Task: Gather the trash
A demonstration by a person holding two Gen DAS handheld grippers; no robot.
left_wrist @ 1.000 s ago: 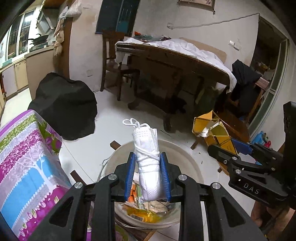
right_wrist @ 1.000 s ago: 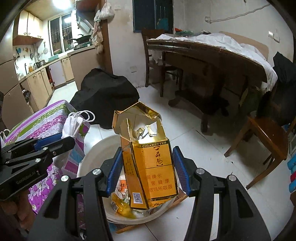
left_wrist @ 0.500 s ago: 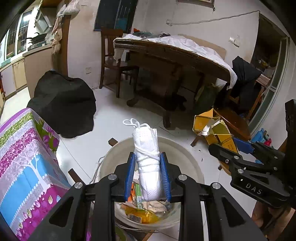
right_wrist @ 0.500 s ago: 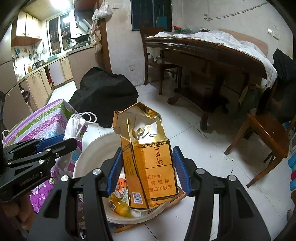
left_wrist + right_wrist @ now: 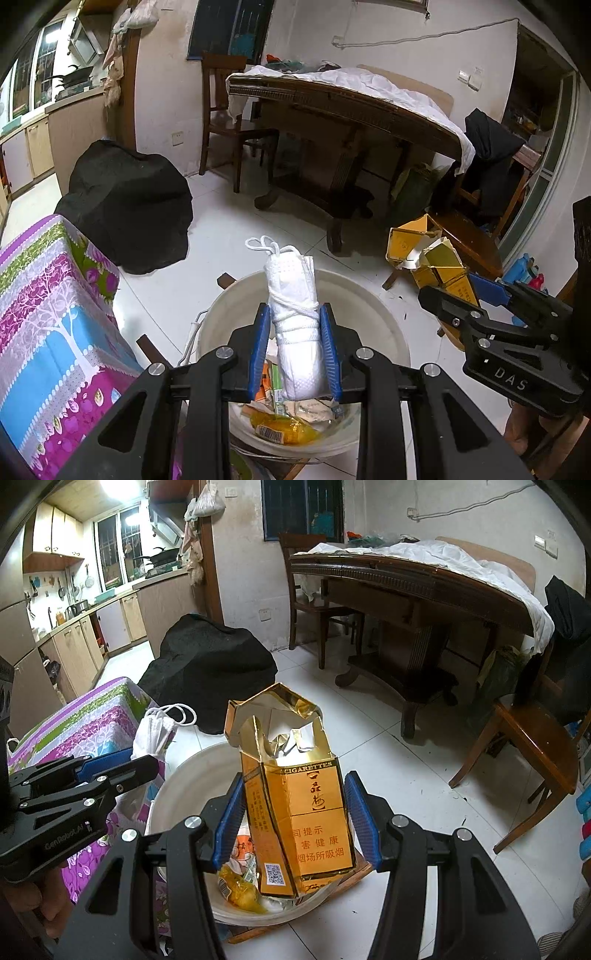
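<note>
Trash in both grips: left gripper (image 5: 294, 347) clamped on rolled face mask (image 5: 295, 325); right gripper (image 5: 295, 821) pinching torn cigarette carton (image 5: 297, 805). Both above white bin (image 5: 373, 314), partly filled. Release outstanding.

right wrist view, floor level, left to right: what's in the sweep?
Purple floral patterned cloth → rolled white face mask in the left tool → torn gold cigarette carton in the right tool → brown wooden chair.
</note>
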